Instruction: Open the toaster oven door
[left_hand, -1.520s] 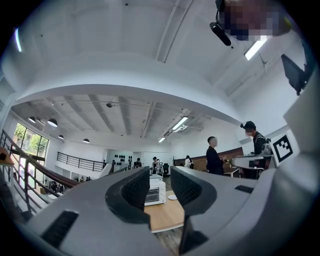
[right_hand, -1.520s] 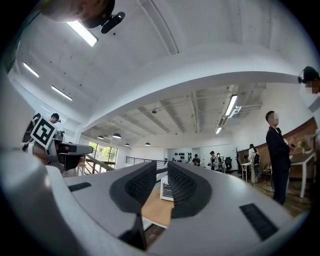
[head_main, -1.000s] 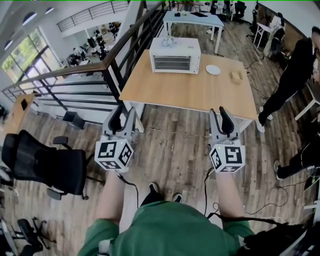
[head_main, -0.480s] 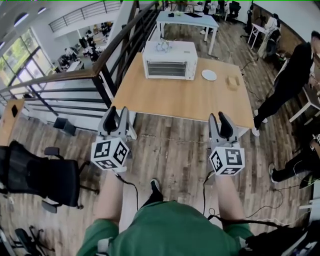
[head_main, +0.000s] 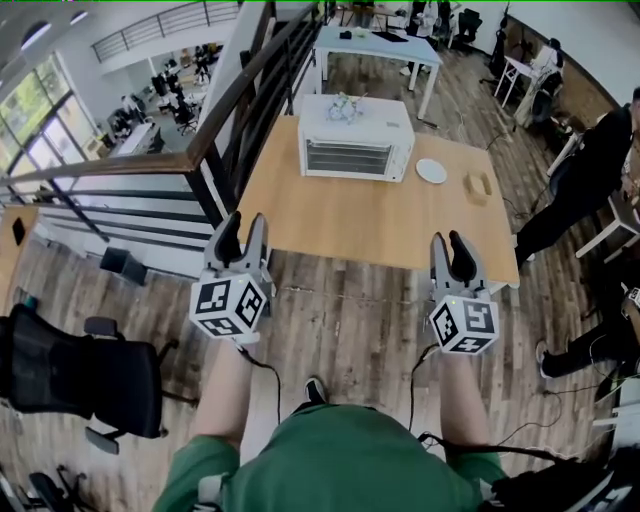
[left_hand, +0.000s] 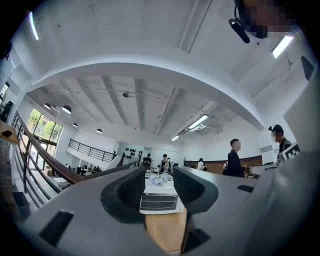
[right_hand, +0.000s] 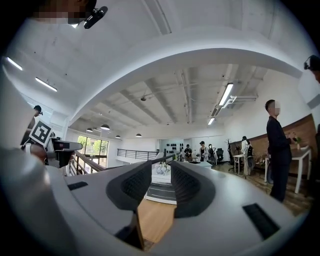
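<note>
"Toaster oven position?"
"Door closed, on the wooden table, well beyond both sets of fingertips."
"Finger state?"
"Left gripper and right gripper: fingers apart, both empty."

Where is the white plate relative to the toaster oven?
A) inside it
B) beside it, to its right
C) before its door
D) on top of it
B: in the head view the white plate lies on the table just right of the toaster oven.
</note>
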